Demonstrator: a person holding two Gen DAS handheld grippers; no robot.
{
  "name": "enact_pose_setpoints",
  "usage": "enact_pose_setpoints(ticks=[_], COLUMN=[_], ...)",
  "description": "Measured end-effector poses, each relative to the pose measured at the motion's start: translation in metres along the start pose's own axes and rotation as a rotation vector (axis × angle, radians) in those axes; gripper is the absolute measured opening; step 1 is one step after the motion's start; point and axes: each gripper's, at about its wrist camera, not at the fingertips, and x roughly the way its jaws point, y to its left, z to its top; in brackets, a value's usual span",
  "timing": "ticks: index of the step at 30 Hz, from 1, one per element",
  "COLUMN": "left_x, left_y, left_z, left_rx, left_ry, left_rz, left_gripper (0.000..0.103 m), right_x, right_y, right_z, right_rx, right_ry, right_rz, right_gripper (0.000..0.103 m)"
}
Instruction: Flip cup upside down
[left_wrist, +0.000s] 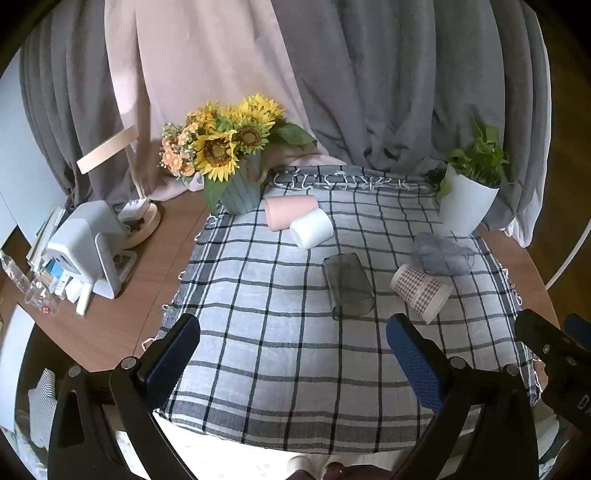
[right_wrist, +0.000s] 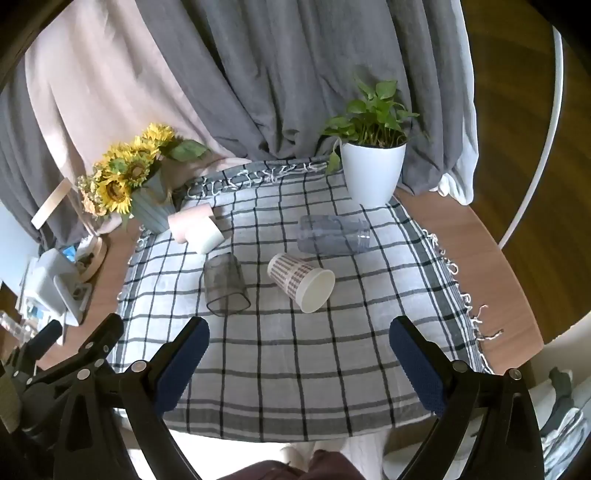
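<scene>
Several cups lie on their sides on the checked cloth (left_wrist: 280, 354). A pink cup (left_wrist: 290, 216) and a white cup (left_wrist: 311, 228) lie together at the back left. A dark clear cup (left_wrist: 347, 286) lies in the middle, a checked paper cup (left_wrist: 421, 291) to its right, and a bluish clear cup (left_wrist: 441, 254) behind that. They also show in the right wrist view: dark clear cup (right_wrist: 225, 284), paper cup (right_wrist: 301, 282), bluish cup (right_wrist: 332, 234). My left gripper (left_wrist: 293, 350) is open and empty above the cloth's front. My right gripper (right_wrist: 299, 354) is open and empty, in front of the paper cup.
A sunflower vase (left_wrist: 236, 184) stands at the back left and a white plant pot (left_wrist: 465, 205) at the back right. Clutter and a grey device (left_wrist: 88, 243) sit on the wooden table at the left. Curtains hang behind.
</scene>
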Motion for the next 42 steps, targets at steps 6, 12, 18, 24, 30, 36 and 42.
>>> enact_pose_setpoints(ticks=[6,12,18,24,30,36,42], left_x=[-0.0005,-0.0004,0.0001,-0.0049,-0.0064,-0.0069,-0.0086], left_y=[-0.0001,-0.0003,-0.0001,-0.0002,0.0034,0.0056,0.0083], left_z=[-0.0003,-0.0002,-0.0005,-0.0012,-0.002,-0.0036,-0.0076], left_rx=[0.012,0.016,0.015,0.016,0.016,0.017,0.016], left_ry=[-0.005,-0.003,-0.005,-0.004,-0.002,0.0,0.005], left_rz=[0.014,0.014,0.016,0.016,0.015,0.016,0.012], left_gripper=[0.103,0.103,0.103,0.103,0.103,0.103,0.103], right_x=[-0.0012,-0.0018,-0.0019,-0.0021,-0.0027,-0.0026,-0.0028], right_y=[-0.0003,-0.0005,-0.0009,-0.0014,-0.0017,-0.002,-0.0024], right_z=[-0.001,-0.002,-0.003,-0.0038,-0.0046,-0.0055,-0.0055], right_rx=[0.007,0.006,0.005,0.004,0.003,0.004,0.002], right_ry=[0.007,0.007,0.006,0.006,0.004,0.005,0.004], right_rz=[0.009,0.007,0.008,0.008,0.007,0.006,0.006], right_gripper=[0.098,0.098,0.098,0.098,0.098,0.098,0.098])
